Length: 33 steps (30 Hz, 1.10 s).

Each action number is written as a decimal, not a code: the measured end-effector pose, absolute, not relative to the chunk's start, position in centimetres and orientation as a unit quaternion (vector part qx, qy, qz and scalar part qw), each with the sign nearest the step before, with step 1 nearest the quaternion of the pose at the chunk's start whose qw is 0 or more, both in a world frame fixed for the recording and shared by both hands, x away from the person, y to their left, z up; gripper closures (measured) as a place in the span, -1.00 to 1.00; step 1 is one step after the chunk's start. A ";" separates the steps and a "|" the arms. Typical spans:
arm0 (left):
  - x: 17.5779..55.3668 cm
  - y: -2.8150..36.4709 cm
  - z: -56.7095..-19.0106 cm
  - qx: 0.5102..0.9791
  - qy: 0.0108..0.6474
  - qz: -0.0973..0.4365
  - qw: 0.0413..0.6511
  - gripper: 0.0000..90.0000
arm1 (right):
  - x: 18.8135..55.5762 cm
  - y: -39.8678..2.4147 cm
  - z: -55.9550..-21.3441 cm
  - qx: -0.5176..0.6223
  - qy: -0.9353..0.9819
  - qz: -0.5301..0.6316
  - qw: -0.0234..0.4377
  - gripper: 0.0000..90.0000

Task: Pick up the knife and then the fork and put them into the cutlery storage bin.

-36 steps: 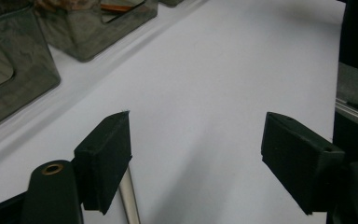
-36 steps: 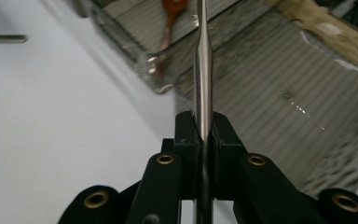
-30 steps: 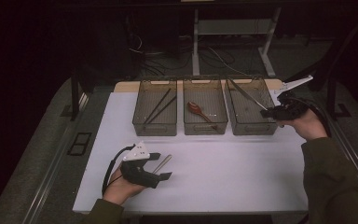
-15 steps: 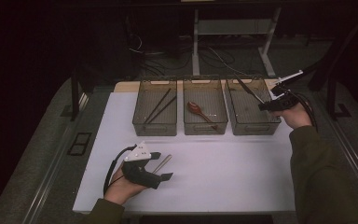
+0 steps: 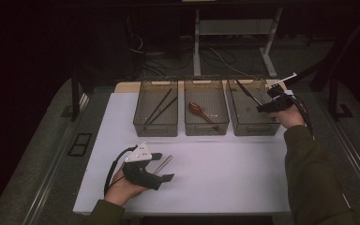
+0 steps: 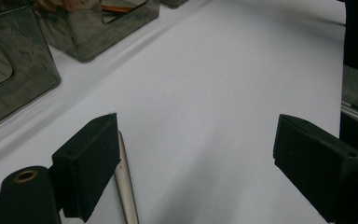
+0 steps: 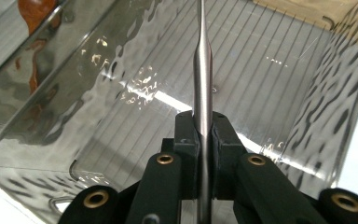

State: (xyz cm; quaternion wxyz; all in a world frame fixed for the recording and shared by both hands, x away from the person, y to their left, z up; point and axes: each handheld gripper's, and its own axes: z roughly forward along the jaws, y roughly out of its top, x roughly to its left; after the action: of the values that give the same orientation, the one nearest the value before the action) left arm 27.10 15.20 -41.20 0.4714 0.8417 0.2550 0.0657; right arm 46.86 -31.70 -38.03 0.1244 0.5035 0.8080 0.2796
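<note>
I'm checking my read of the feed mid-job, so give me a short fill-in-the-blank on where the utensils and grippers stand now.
1. The right gripper is shut on a slim metal ____ held over the right bin.
2. The wooden spoon lies in the ____ bin of the three.
3. The left gripper has its jaws ____, with a metal utensil lying on the white table beside one jaw.
4. The left bin holds dark ____.

Missing words: utensil; middle; open; chopsticks

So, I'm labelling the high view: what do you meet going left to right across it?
left gripper → metal utensil on the table → bin with dark chopsticks → bin with wooden spoon → third bin → right gripper
</note>
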 end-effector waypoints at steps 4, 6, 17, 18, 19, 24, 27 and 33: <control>27.1 15.2 -41.1 0.842 0.254 0.066 0.472 -0.69 | 47.0 -31.4 -38.7 0.512 0.809 0.263 0.120 0.85; 27.1 15.2 -41.1 0.842 0.252 0.066 0.472 -0.69 | 47.1 -31.3 -39.1 0.512 0.813 0.252 0.115 0.85; 27.1 15.4 -41.1 0.843 0.256 0.068 0.469 -0.69 | 46.5 -31.7 -38.5 0.509 0.808 0.267 0.130 0.54; 27.1 15.4 -41.0 0.843 0.256 0.068 0.468 -0.69 | 46.3 -31.9 -38.1 0.508 0.804 0.278 0.134 0.48; 27.1 15.4 -41.0 0.843 0.259 0.069 0.467 -0.68 | 46.0 -32.2 -37.7 0.505 0.801 0.291 0.135 0.42; 27.2 16.0 -41.0 0.852 0.264 0.084 0.444 -0.55 | 44.0 -32.8 -36.2 0.486 0.793 0.345 0.128 0.02; 27.3 16.6 -41.1 0.855 0.279 0.089 0.429 -0.35 | 42.3 -32.5 -35.7 0.466 0.796 0.362 0.134 -0.10; 27.1 17.9 -41.9 0.859 0.304 0.082 0.403 -0.04 | 38.5 -31.4 -35.6 0.424 0.806 0.391 0.132 -0.19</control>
State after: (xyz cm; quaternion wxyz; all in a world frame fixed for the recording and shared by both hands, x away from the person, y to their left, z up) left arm 27.10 17.93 -41.90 0.4034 0.8590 0.3045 0.0816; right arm 38.49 -31.43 -35.58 0.1323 0.4237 0.8065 0.3907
